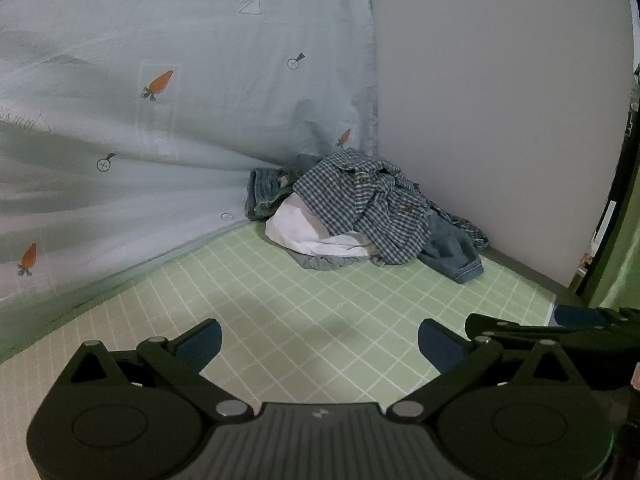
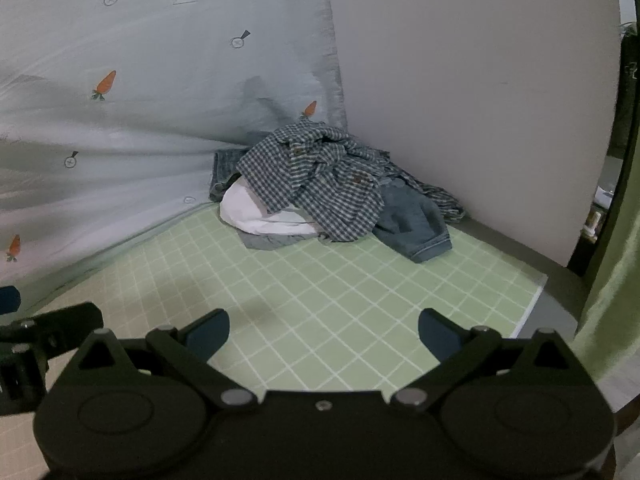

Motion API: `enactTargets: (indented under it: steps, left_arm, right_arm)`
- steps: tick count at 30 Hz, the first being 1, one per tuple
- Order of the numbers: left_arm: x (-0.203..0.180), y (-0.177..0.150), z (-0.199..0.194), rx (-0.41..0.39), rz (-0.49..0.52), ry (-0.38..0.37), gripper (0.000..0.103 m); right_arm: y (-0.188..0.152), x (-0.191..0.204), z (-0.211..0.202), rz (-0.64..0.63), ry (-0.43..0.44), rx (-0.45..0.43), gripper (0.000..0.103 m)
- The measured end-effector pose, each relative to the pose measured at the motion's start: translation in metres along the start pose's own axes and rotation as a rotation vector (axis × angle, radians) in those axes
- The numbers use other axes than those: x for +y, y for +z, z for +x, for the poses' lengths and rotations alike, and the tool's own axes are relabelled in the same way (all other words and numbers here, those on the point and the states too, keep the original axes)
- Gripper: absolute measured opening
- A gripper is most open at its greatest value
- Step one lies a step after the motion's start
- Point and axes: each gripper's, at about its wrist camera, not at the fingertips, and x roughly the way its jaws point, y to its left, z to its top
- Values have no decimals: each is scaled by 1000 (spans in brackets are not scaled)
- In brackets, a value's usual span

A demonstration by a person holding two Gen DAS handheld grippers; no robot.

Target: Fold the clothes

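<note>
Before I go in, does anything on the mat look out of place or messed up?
Only the clothes: a blue-and-white checked shirt, a white garment and blue denim jeans lie crumpled in one heap in the far corner of the green grid-patterned mat, unfolded. Nothing looks spilled or damaged. Both claws, left and right, are open and empty.

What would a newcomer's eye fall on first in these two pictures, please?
First the heap of clothes in the far corner of the green checked mat: a blue-and-white checked shirt lies on top, over a white garment and denim pieces. Next the pale curtain with orange carrots hanging along the left side. Near the camera, the left tool and right tool both stand open and hold nothing.
</note>
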Motion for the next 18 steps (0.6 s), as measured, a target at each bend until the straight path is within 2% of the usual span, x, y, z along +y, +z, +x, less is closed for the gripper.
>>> enactTargets:
  steps: [18]
  left_arm:
    - [13, -3, 8, 9, -20, 0, 103]
  right_arm:
    - [7, 4, 14, -2, 1, 19, 102]
